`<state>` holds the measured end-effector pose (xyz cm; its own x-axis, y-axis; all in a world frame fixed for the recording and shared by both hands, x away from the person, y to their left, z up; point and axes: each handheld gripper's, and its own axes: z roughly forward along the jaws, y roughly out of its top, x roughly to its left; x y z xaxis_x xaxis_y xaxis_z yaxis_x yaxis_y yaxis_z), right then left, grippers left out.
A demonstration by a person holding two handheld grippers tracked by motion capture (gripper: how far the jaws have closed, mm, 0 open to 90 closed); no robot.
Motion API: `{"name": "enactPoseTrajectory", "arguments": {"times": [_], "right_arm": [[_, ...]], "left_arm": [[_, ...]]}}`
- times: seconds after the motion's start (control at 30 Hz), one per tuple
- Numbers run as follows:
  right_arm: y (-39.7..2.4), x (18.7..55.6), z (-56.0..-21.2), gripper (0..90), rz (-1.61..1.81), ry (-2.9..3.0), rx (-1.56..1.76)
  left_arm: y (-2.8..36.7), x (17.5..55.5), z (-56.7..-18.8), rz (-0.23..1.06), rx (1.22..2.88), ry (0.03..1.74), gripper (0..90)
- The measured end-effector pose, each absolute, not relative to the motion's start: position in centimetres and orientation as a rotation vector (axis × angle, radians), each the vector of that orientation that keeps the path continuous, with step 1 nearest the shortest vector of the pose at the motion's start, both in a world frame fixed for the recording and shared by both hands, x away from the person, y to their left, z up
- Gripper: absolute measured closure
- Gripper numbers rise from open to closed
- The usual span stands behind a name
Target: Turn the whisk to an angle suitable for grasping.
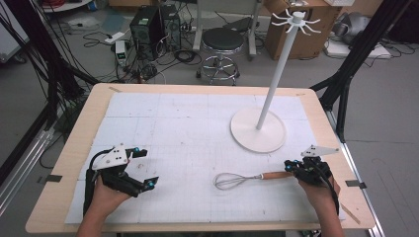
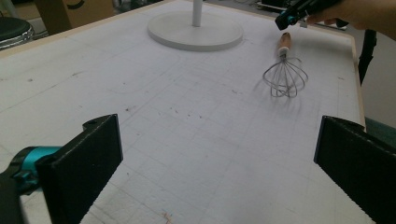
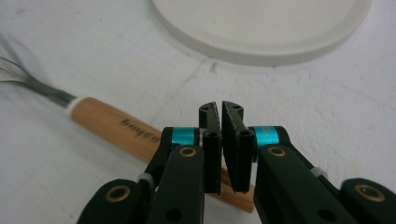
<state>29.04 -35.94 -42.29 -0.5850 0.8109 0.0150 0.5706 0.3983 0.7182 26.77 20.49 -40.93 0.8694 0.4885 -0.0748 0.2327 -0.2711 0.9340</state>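
While whisk (image 1: 236,180) lies by stand base (image 1: 258,129), right gripper (image 1: 292,167) fingers nearly closed above handle, left gripper (image 1: 143,168) fingers wide, empty.

High view looks down; both tongs views (low, close) share the whisk (image 2: 285,74).

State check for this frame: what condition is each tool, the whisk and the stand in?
Left tool: open, nothing between its jaws, over the mat.
Right tool: jaws nearly together, above the handle's end, gripping nothing.
Whisk: lying flat on the mat, handle toward the right tool.
Hanger stand: upright, hooks bare.
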Motion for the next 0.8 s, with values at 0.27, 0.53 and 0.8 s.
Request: {"name": "enactPoseTrajectory", "arguments": {"times": [0.27,0.53,0.8], "right_arm": [[-35.1,28.2,-40.6,76.9,1.158,2.278,1.118],[-34.7,27.4,-39.2,60.7,1.293,2.261,0.995],[-34.0,26.9,-38.1,49.7,1.391,2.256,0.858]], "left_arm": [[20.6,26.7,-40.9,0.275,1.856,0.54,1.7],[20.6,26.6,-40.8,0.274,1.856,0.534,1.7],[20.7,26.5,-40.4,0.287,1.854,0.519,1.7]]}}
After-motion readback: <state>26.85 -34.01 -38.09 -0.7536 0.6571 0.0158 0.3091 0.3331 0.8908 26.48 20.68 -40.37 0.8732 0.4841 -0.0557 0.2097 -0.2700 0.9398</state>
